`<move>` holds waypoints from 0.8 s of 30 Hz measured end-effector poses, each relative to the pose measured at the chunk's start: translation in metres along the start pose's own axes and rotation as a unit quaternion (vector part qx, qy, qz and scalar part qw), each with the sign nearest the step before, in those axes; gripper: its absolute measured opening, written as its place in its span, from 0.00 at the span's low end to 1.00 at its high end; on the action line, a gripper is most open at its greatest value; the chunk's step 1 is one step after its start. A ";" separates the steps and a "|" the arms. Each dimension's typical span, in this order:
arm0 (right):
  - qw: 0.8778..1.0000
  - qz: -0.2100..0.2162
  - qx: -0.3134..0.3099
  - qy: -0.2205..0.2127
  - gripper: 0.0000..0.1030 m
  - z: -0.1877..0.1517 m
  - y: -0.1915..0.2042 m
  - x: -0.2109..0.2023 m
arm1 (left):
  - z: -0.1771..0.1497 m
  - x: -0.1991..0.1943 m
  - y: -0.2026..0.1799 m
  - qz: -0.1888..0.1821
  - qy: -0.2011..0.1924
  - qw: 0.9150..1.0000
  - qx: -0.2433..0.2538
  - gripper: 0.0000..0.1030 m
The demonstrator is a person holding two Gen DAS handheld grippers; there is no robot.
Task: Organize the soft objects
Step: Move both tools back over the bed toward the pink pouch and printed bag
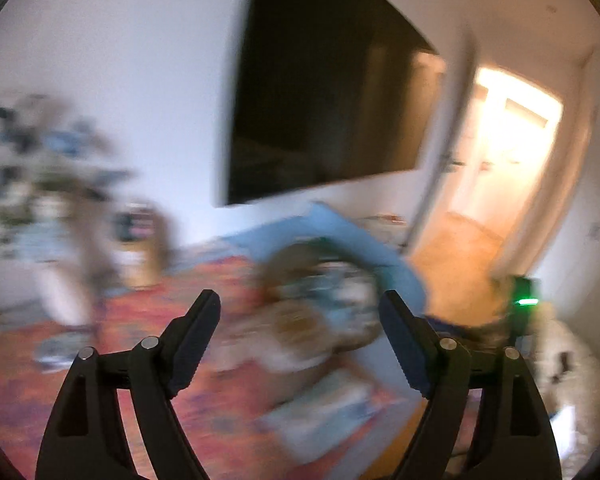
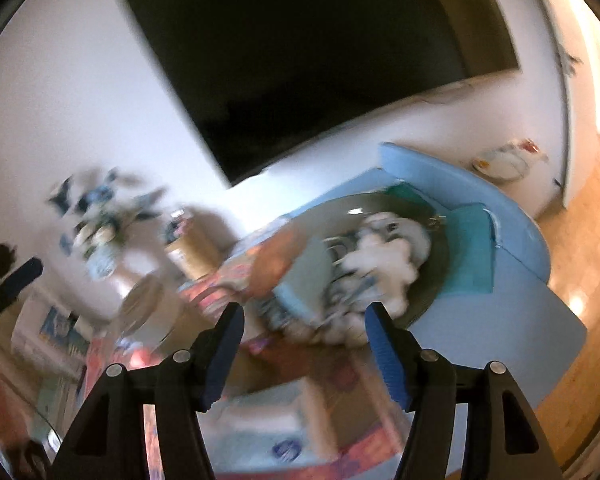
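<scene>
Left gripper (image 1: 300, 312): jaws wide apart, nothing between them, nothing touched. Just past its tips, a little ahead and down on the floor, a round basket (image 1: 300, 268) full of soft toys (image 1: 328, 292), all smeared by blur. Below the tips, a flat box (image 1: 324, 404) lying on the red rug (image 1: 140, 320). Behind the basket, a blue mat (image 1: 340, 228) leaning up toward the wall. Far off to the left of the gripper, a blurry plant (image 1: 48, 168) and a tan bin (image 1: 144, 252). High above, a big dark TV (image 1: 320, 100) on the white wall. Far right, an open doorway (image 1: 508, 152) full of bright light.

Right gripper (image 2: 304, 320): jaws also apart, empty, holding nothing. Right ahead of its tips, close but not touching, a fluffy white soft toy (image 2: 380, 264) in a round green basket (image 2: 340, 208). An orange soft thing (image 2: 276, 256) beside it, a bit to the left. Under the gripper, a box (image 2: 284, 432) on the rug. Around the basket and behind it, the blue mat (image 2: 512, 300). Far left, the plant (image 2: 100, 216) and the bin (image 2: 192, 248). At the left edge, the tip of the other gripper (image 2: 16, 280). Way up top, the dark TV (image 2: 320, 60).
</scene>
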State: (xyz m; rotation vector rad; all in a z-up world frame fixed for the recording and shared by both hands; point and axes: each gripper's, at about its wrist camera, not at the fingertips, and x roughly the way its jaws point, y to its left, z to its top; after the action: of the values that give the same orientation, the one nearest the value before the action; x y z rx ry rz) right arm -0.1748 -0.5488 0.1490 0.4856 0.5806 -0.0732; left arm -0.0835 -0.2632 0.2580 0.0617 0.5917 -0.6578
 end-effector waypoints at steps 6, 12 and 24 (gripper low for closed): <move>0.990 0.100 -0.099 0.014 0.63 -0.040 0.073 -0.011 | -0.058 -0.050 0.122 0.120 0.000 0.987 -0.106 0.82; 0.959 0.134 -0.248 0.044 0.88 -0.090 0.186 0.015 | -0.132 -0.034 0.228 0.221 0.046 0.949 -0.220 0.82; 0.948 0.079 -0.269 0.151 0.88 -0.158 0.262 0.202 | -0.223 0.030 0.284 0.263 0.071 0.936 -0.224 0.82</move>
State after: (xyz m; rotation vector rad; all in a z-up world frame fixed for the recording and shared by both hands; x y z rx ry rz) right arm -0.0334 -0.2303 0.0346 0.0059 0.8264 0.3123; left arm -0.0074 -0.0011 0.0195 -0.1575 0.8143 0.0118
